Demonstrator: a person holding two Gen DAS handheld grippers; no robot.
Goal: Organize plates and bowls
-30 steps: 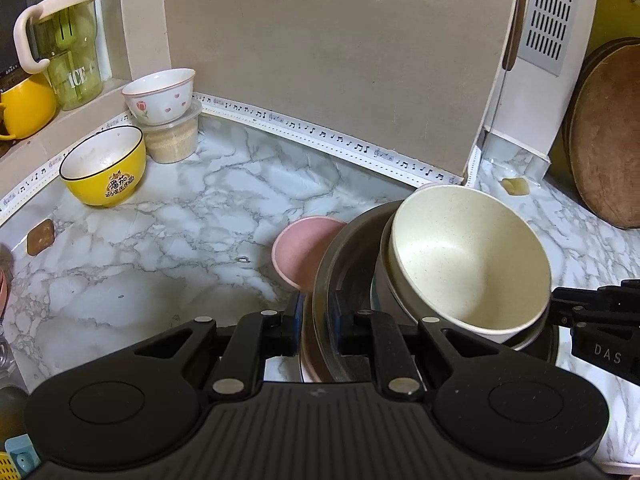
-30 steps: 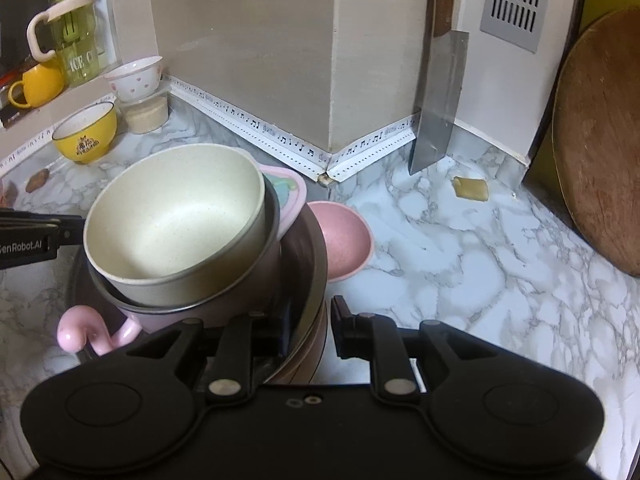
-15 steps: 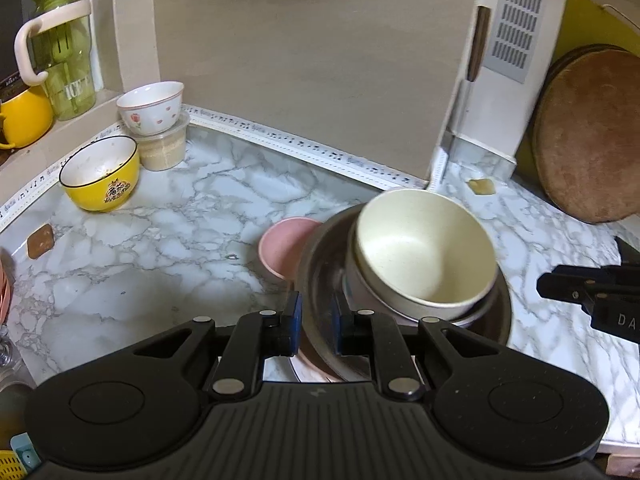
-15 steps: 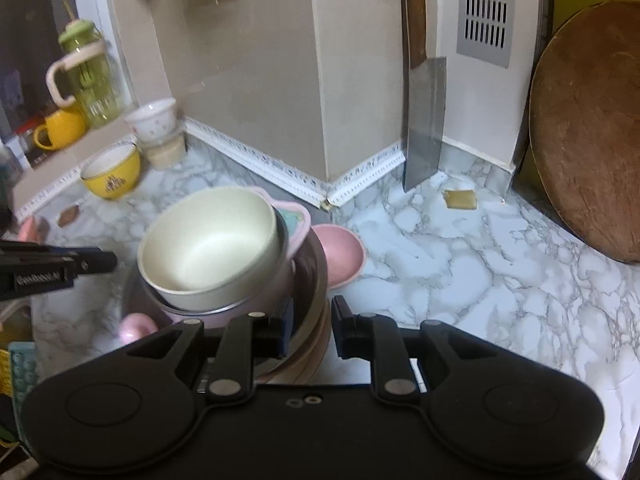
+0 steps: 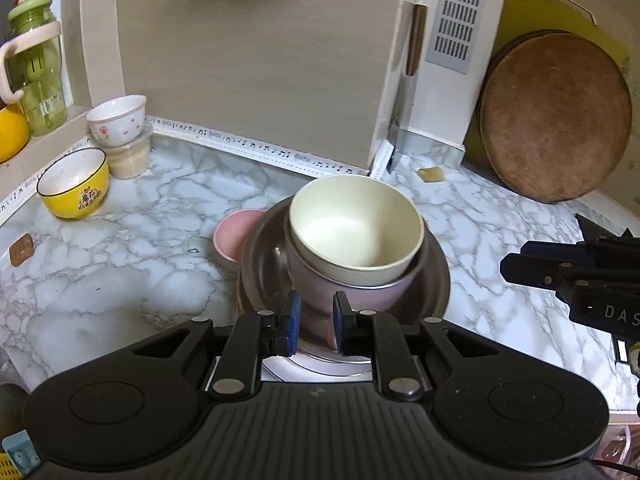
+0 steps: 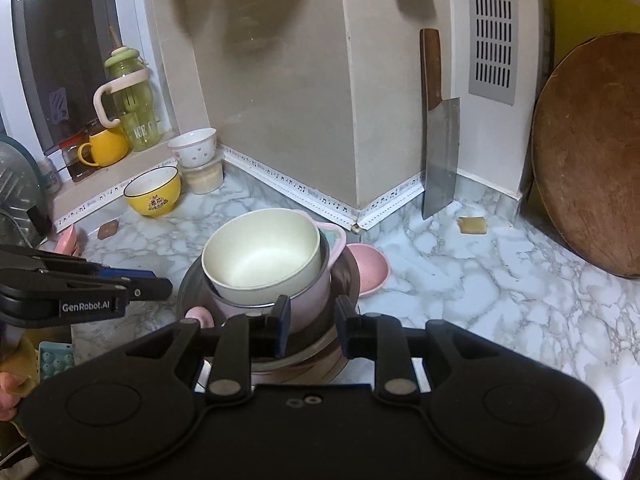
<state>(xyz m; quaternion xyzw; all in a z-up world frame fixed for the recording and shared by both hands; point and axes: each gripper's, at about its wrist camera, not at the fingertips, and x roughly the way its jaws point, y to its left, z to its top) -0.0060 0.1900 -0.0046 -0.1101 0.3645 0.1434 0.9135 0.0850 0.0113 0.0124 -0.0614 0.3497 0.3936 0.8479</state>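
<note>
Both grippers have let go: the left gripper (image 5: 314, 322) and right gripper (image 6: 309, 326), clamped on opposite rims of the steel basin (image 5: 260, 256) a second ago, have just been opening and now hang above it, jaws parted around nothing. The stack rests on the marble counter (image 5: 120, 280), cream bowl (image 5: 356, 228) uppermost, beside the small pink bowl (image 6: 372, 268); that placement looks finished

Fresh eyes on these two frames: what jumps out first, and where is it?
The stack of dishes at the middle of the marble counter: a cream bowl nested in a pink pot on a steel basin. Next, the cleaver standing upright against the wall, and the round wooden board leaning at far right.
</note>
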